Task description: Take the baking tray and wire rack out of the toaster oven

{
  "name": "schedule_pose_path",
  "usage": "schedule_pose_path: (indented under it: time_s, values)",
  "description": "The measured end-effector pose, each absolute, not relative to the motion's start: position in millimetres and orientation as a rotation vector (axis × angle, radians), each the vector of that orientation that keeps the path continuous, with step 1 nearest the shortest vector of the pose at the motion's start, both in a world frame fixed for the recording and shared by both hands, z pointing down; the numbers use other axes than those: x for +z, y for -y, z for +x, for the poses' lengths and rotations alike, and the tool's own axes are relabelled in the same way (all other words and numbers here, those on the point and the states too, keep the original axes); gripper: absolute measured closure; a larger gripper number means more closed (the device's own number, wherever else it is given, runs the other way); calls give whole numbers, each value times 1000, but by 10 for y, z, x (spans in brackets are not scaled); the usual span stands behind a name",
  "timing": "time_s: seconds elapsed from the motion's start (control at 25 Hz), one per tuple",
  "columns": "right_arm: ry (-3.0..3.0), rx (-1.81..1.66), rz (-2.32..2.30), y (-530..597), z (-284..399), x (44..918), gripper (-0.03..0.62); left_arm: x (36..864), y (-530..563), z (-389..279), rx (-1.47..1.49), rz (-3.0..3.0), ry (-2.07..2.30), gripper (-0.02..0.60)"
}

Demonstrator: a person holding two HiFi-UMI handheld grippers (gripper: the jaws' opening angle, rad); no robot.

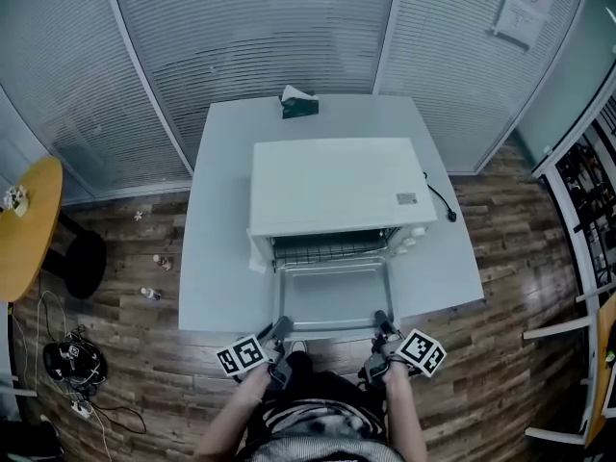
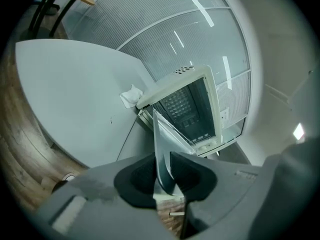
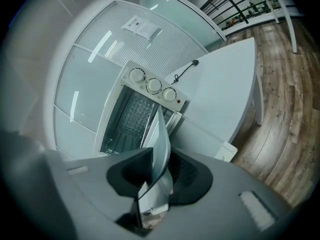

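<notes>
Together, left claw [image 2: 162, 174], right claw [image 3: 159, 176] clamped on baking tray [image 1: 332, 295]

Baking tray [image 1: 332, 296] before toaster oven [image 1: 332, 186], wire rack [image 1: 327, 250] inside, tissue box [image 1: 299, 104] behind

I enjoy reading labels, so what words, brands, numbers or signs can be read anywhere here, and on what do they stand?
Nothing here can be read.
Paper notice on the wall: print too small to read.
Small label on top of the toaster oven: blurred.
Markings around the oven's knobs: too small to read.
</notes>
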State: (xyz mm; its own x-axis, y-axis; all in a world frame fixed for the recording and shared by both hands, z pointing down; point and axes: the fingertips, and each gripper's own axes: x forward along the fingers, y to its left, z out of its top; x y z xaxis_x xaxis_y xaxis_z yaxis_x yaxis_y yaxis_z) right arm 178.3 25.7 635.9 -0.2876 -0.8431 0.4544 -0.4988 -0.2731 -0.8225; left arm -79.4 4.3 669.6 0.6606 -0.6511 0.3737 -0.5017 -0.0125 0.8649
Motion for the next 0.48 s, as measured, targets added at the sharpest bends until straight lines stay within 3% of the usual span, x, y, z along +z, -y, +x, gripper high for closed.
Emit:
schedule_pose_path:
  time_s: [0.48]
  values:
    - [-1720,-1601,-1591,-722,1725,6273,497,6530,-584,-861,-177,1673,1002,506]
